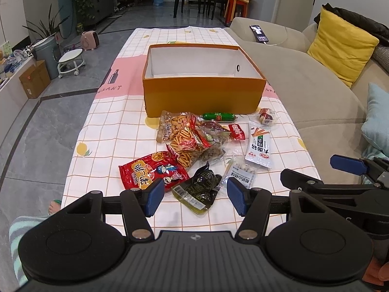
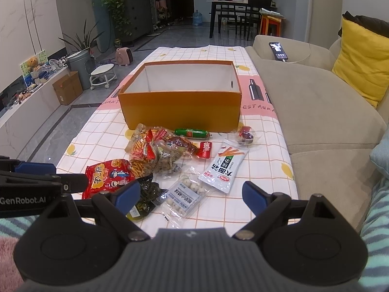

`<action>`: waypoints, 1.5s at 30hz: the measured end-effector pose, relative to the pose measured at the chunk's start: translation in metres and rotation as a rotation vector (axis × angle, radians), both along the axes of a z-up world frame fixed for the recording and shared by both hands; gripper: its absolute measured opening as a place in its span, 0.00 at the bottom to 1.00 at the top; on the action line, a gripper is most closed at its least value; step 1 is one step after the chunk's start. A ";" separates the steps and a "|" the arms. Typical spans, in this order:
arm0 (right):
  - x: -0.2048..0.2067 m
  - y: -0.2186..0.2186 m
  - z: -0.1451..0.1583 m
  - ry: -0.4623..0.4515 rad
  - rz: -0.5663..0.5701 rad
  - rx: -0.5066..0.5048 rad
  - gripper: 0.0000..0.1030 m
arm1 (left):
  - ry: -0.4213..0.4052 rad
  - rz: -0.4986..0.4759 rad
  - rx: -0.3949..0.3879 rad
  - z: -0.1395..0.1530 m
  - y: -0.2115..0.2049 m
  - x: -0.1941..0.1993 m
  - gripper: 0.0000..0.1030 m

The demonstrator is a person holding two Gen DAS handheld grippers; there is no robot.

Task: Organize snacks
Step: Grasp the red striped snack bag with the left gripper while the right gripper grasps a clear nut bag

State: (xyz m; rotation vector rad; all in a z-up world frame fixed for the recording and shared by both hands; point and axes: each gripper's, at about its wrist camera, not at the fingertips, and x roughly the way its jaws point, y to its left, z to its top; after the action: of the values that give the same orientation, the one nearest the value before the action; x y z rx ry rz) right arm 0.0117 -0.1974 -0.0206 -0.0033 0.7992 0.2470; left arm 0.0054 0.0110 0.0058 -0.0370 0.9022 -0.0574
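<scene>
Checked tablecloth [image 1: 114, 126] | orange box [image 1: 201, 95] behind snack pile [image 1: 194, 143] | both tools [image 1: 193, 196] [image 2: 192, 194] agape, empty

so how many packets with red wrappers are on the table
3 clearly: the big red bag nearest the left claw, a red-trimmed stick-snack bag in the middle pile, a small red sachet beside the pile. Others may be buried.

"GenRobot.AI" stood on the left tool [image 2: 26, 189], frame's left edge; "ESTAURA" was legible on the tablecloth [image 2: 257, 108], right of centre.
</scene>
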 end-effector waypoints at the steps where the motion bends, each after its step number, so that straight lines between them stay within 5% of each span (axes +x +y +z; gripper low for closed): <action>1: 0.002 0.000 0.000 0.003 0.001 -0.001 0.86 | 0.002 -0.008 -0.005 0.001 0.000 0.002 0.66; 5: 0.014 0.000 -0.005 0.018 0.025 0.015 0.82 | 0.010 -0.048 -0.032 0.003 0.003 0.021 0.65; 12: 0.048 0.008 -0.027 0.033 0.086 0.011 0.59 | 0.056 -0.088 -0.046 -0.016 0.006 0.064 0.65; 20: 0.087 0.010 -0.050 0.037 0.140 0.061 0.57 | 0.096 -0.200 0.021 -0.057 0.005 0.104 0.65; 27: 0.123 0.021 -0.073 0.150 0.154 0.124 0.46 | 0.102 -0.305 0.110 -0.083 0.008 0.125 0.65; 45: 0.175 0.034 -0.120 0.292 0.142 0.283 0.41 | 0.086 -0.469 0.145 -0.125 0.016 0.157 0.67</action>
State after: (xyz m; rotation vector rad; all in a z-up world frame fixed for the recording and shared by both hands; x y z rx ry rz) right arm 0.1864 -0.1631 -0.1410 0.2484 1.0501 0.5019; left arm 0.1619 0.0268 -0.1192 0.3107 0.9844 -0.4291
